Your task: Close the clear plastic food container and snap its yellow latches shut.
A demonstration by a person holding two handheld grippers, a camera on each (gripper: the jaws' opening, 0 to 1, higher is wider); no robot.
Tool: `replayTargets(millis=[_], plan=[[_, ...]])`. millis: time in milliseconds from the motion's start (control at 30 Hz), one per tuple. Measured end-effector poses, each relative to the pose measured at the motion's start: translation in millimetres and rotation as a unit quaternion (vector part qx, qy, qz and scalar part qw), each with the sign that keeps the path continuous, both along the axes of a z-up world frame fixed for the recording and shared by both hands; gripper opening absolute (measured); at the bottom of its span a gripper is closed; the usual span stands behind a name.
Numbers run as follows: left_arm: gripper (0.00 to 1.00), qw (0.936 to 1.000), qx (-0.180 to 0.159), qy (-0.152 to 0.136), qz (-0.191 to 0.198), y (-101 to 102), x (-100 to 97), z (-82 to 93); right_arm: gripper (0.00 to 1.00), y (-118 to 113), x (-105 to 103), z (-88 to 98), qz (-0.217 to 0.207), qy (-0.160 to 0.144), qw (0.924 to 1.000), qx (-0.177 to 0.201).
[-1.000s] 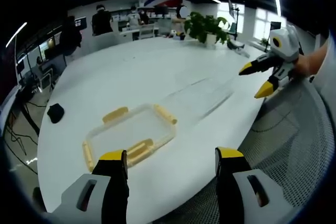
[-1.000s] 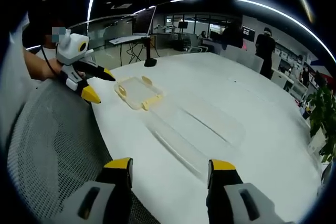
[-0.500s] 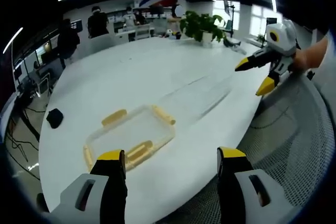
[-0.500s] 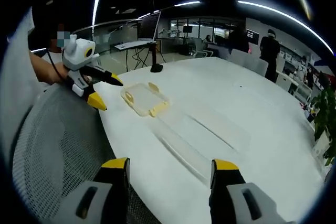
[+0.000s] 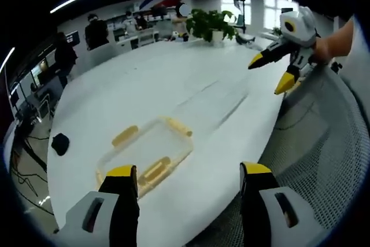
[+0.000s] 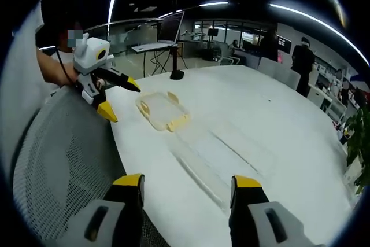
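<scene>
A clear lid with yellow latches (image 5: 145, 151) lies flat on the white table (image 5: 127, 91), just ahead of my left gripper (image 5: 188, 172), which is open and holds nothing. Beyond the lid lies the clear container base (image 5: 215, 101), faint against the table. My right gripper (image 5: 276, 72) hovers open at the table's edge on the right. In the right gripper view, the base (image 6: 222, 154) lies closest to my open right gripper (image 6: 187, 180). The latched lid (image 6: 162, 111) lies further off, with my left gripper (image 6: 121, 102) open beside it in a person's hand.
A grey mesh chair back (image 5: 315, 143) sits close along the table's near edge. A small black object (image 5: 59, 142) lies at the table's left end, and a potted plant (image 5: 209, 24) stands at the far end. A black stand (image 6: 176, 73) rises behind the lid. Several people stand in the background.
Both views have shifted slightly with the hands. The right gripper sits a little higher and closer in the left gripper view. Lid and base have not moved.
</scene>
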State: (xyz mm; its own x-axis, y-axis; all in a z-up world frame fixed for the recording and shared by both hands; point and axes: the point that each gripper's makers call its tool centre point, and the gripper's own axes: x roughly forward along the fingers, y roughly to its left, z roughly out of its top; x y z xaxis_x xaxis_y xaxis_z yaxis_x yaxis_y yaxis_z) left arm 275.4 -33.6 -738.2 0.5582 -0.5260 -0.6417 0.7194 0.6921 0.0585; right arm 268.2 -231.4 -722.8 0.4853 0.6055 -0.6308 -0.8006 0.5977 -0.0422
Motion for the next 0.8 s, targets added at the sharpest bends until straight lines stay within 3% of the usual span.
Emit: replayTargets(millis=[133,800], plan=[[0.7,1.0,-0.002,-0.001,0.001,4.2,3.9,1.0,0.59,9.2,5.4,2.5,0.01,-0.01,0.9999,-0.003],[0.69,0.9999,0.01,-0.009,0.011,37.5,18.1,4.3,0.58,43.2,23.9,-0.4,0.036,0.001,0.9994,0.003]])
